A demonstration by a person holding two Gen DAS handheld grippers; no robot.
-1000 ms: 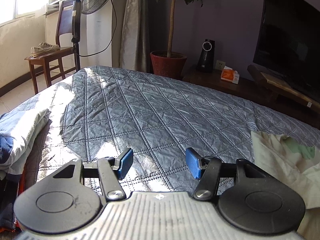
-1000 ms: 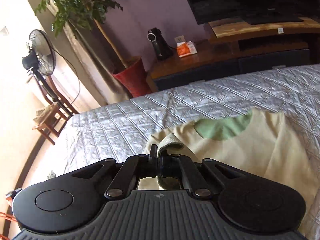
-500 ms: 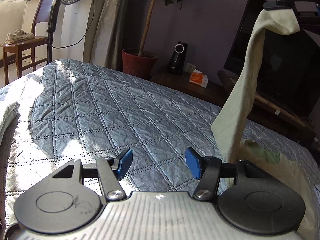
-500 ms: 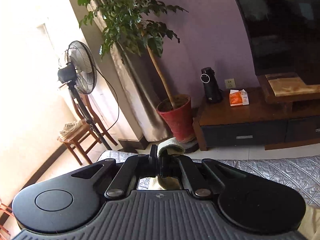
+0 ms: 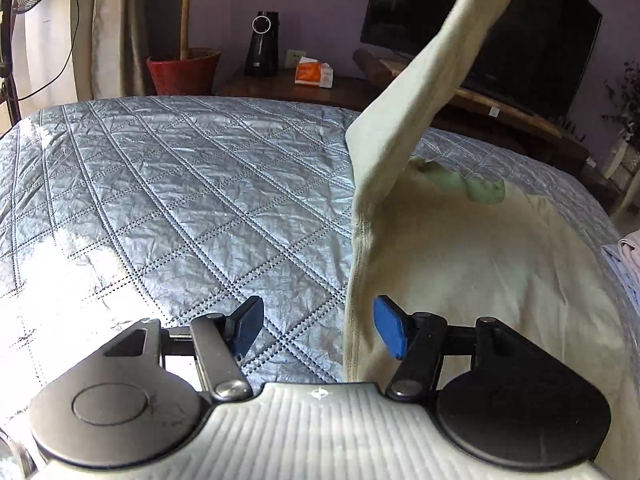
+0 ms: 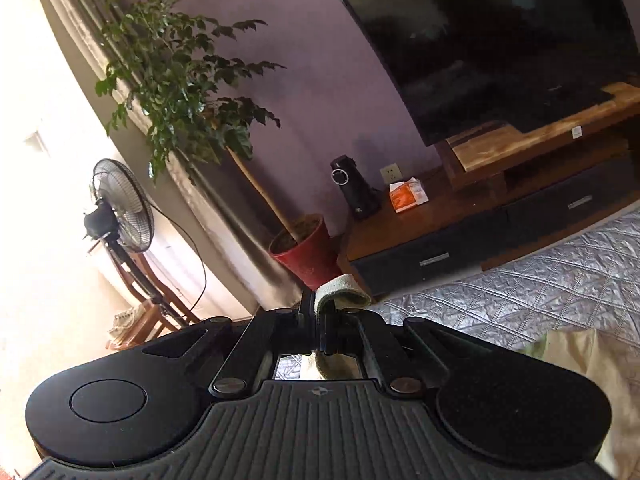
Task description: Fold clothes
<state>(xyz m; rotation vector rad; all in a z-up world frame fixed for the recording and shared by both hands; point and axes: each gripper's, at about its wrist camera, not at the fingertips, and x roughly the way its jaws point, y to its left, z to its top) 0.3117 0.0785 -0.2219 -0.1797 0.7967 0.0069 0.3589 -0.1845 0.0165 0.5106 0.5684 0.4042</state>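
Overhead, a cream sleeve (image 5: 420, 92) drapes across the television (image 5: 520, 28).

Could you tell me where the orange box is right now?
The orange box sits on the TV stand past the bed, right of the black speaker.

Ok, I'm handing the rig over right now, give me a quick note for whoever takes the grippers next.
Right gripper: shut on a sleeve cuff of the cream sweatshirt, held up above the bed.
Left gripper: open, empty, low over the grey quilt, with the sweatshirt's hanging edge between its blue pads.
Sweatshirt: body lies on the right side of the bed, green collar lining showing; the sleeve stretches up to the right gripper.
Done: one sleeve picked up. No fold laid yet.
Left: probably grip the hanging edge with the left gripper, spread the sweatshirt flat, then fold.
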